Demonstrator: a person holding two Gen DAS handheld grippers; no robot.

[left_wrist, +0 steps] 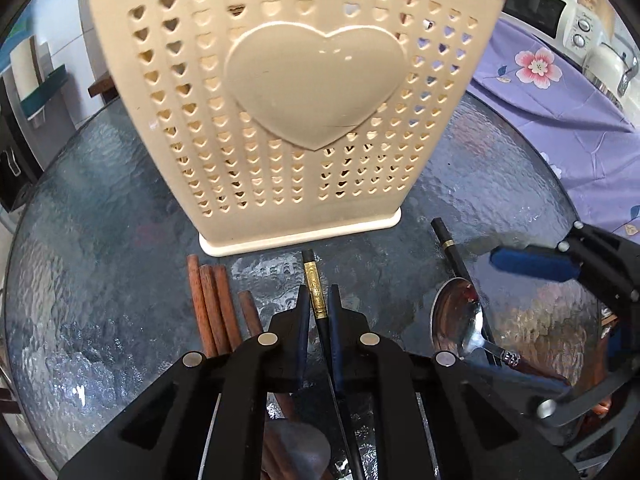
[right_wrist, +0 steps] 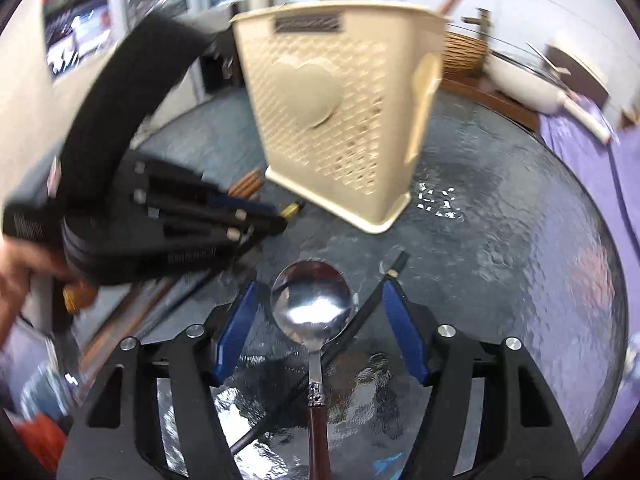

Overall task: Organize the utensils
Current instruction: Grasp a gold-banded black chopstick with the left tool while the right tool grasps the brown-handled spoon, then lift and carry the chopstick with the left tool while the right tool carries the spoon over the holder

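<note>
1. Chopstick, black with a gold band (left_wrist: 314, 294): lies on the glass surface (left_wrist: 100, 240) just in front of the cream holder (left_wrist: 296, 92), pointing toward its base. Left tongs (left_wrist: 318, 300) are clamped on it, pads pressing either side below the band.
2. Handling, my judgement: thin, stiff, light, lacquer-slick. A grip near one end may let it pivot; nearer the middle would be steadier for dropping it upright into the holder.
3. Spoon (right_wrist: 311, 300): steel bowl, dark brown handle, lying flat on the surface between the right tongs (right_wrist: 316, 332), which stand apart and touch nothing. A second black chopstick (right_wrist: 360, 312) crosses under the spoon's neck.
4. Spoon likely heavier and slippery at the bowl; the narrow neck or the handle looks the better hold.
5. Brown wooden chopsticks (left_wrist: 212, 304) lie bunched left of the held one.
6. Holder stands upright, perforated with small hearts. Whether it has compartments I cannot tell.
</note>
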